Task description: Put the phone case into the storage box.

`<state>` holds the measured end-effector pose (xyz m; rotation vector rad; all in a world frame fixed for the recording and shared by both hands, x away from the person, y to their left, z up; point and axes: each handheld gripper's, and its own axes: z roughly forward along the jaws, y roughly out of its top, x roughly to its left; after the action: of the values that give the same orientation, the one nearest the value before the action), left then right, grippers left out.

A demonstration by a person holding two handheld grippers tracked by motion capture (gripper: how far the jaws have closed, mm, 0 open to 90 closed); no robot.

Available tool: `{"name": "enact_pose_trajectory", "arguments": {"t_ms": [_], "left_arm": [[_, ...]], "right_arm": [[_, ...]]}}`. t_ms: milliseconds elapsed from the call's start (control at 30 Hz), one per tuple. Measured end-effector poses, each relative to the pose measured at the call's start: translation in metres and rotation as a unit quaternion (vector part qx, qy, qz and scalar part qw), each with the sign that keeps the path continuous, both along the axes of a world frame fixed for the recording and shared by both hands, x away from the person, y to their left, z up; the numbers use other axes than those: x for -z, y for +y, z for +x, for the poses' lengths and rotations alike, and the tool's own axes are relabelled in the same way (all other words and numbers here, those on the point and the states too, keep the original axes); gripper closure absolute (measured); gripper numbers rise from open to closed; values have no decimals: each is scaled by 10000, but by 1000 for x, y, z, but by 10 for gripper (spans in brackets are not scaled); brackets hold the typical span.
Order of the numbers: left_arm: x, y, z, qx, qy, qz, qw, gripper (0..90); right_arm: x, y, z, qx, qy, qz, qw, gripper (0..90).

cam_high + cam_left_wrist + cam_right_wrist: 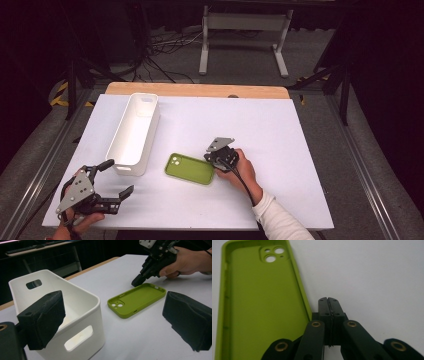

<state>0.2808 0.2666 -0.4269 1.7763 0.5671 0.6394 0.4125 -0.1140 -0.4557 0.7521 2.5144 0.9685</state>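
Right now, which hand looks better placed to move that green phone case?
Probably the right gripper: its shut jaws sit beside the phone case's edge. The left gripper hangs open nearer the white bin.

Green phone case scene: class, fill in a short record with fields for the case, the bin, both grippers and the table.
Phone case: green phone case lies flat, open side up, camera cut-outs toward the bin
Bin: white bin stands upright left of the case, apart from it, nothing visible inside
Right gripper: right gripper has its jaws shut on nothing, tips beside the case's long edge
Left gripper: left gripper has its jaws open, holding nothing, near the bin's close end
Table: white table with a wooden strip along the far edge
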Motion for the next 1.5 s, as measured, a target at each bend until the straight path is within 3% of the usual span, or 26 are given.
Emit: {"name": "enact_pose_trajectory", "arguments": {"t_ms": [267,600,1267,1500], "left_arm": [[1,-1,1,20,32,15,10000,53],[1,2,2,-2,78,-28,10000,53],[3,-2,3,91,84,95,9999,53],[3,-3,3,66,104,68,9999,53]], "right_arm": [[-1,-2,-35,-415,-18,-166,9990,900],[-2,-1,-57,-757,89,-206,9969,900],[-5,1,-74,-1014,359,-237,9939,900],[-9,4,-75,-1113,266,-335,9929,866]]}}
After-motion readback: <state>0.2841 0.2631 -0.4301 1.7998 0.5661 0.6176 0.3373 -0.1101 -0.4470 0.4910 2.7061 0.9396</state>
